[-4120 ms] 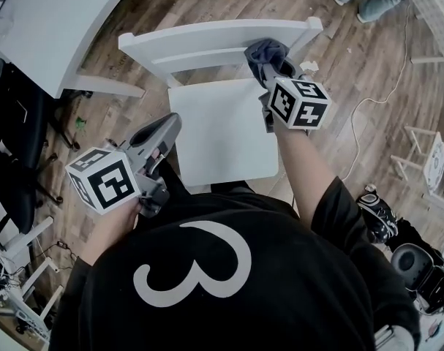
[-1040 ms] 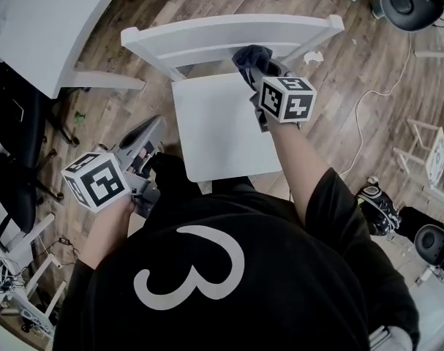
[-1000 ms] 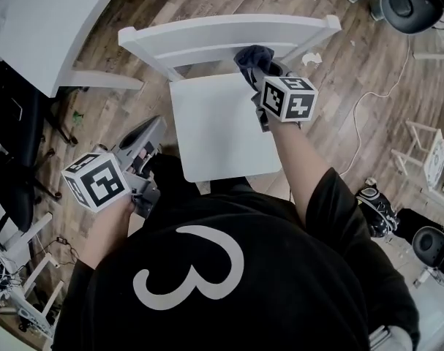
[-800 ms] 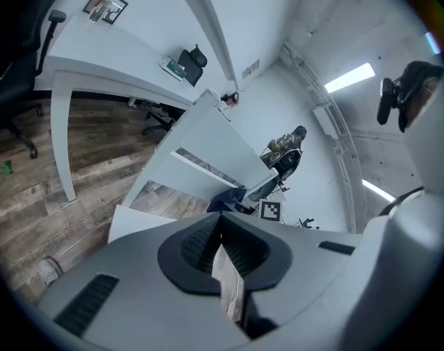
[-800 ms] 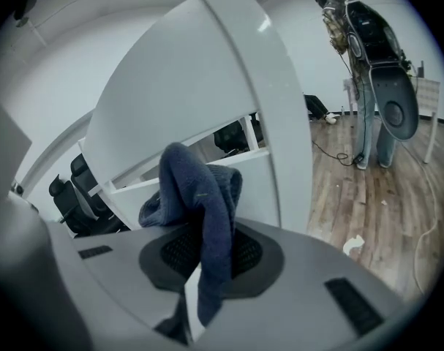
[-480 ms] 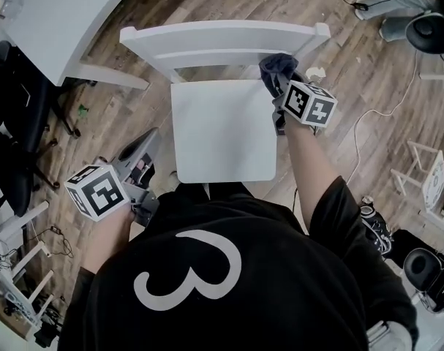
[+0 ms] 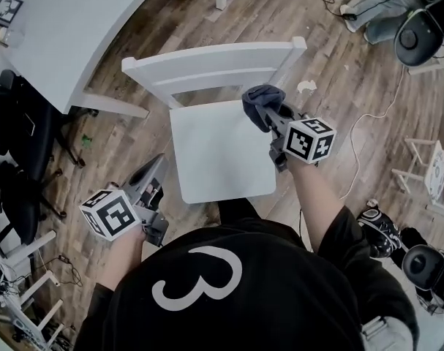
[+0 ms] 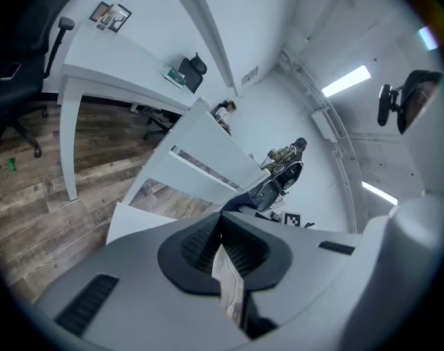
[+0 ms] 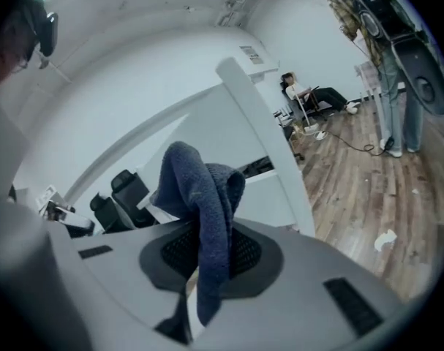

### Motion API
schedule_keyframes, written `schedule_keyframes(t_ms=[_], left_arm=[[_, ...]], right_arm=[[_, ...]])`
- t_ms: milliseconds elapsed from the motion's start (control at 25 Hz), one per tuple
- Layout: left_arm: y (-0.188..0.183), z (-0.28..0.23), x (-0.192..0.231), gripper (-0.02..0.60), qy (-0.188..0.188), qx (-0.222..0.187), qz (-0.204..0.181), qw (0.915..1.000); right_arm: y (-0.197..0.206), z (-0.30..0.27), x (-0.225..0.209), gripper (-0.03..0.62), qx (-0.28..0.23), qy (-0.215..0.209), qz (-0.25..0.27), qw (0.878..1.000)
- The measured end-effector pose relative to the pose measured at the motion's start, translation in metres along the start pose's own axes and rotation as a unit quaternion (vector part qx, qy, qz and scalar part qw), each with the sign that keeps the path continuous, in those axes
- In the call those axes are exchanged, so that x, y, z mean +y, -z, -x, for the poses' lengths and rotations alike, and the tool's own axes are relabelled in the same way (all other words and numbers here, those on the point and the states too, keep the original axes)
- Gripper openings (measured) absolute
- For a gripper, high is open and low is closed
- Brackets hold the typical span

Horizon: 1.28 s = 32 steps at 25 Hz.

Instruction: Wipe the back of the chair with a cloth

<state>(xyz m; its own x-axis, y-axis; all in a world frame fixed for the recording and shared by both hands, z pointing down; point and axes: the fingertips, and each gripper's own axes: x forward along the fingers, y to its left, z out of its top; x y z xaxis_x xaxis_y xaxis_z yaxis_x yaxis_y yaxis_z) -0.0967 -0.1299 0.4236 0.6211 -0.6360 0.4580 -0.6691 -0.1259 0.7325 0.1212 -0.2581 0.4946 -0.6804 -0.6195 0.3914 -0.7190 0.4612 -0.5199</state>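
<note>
Chair (image 7: 220, 152): smooth, matt white painted finish. Cloth (image 7: 260, 101): dark blue, napped textile. Floor (image 7: 339, 72): wood-grain planks, low sheen.

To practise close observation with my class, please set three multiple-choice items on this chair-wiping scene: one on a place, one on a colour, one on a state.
1. Where is the left gripper?
A. Off the chair, to the left of the chair seat
B. Resting on the middle of the seat
C. Pressed against the top rail

2. What colour is the cloth?
A. Red
B. Dark blue
C. Yellow

3. How do the right gripper's jaws stand?
A. Wide open and empty
B. Shut on the cloth
C. Shut on a chair leg

Answers:
1 A: the head view shows it over the wooden floor, left of the seat.
2 B: the right gripper view shows blue fabric.
3 B: the cloth is pinched between the jaws and bunches above them.
</note>
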Motion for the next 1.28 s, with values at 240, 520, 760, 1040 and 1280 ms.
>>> schedule_keyframes(t_ms=[240,520,760,1040,1280], left_arm=[[0.002,0.040,-0.058,0.013,0.043,-0.014,-0.078,0.9959],[0.036,0.131,-0.142,0.014,0.134,-0.042,-0.167,0.9760],[0.072,0.214,-0.194,0.013,0.203,-0.063,-0.216,0.9530],[0.111,0.265,-0.223,0.013,0.228,-0.069,-0.231,0.9435],[0.121,0.292,-0.242,0.014,0.239,-0.086,-0.241,0.9365]], right_arm=[[-0.002,0.064,0.118,0.054,-0.022,-0.107,0.015,0.994],[0.009,0.169,0.253,0.054,-0.044,-0.175,0.044,0.983],[0.038,0.244,0.349,0.054,-0.079,-0.187,0.072,0.976],[0.057,0.300,0.398,0.054,-0.108,-0.187,0.071,0.974],[0.053,0.317,0.425,0.054,-0.127,-0.193,0.080,0.970]])
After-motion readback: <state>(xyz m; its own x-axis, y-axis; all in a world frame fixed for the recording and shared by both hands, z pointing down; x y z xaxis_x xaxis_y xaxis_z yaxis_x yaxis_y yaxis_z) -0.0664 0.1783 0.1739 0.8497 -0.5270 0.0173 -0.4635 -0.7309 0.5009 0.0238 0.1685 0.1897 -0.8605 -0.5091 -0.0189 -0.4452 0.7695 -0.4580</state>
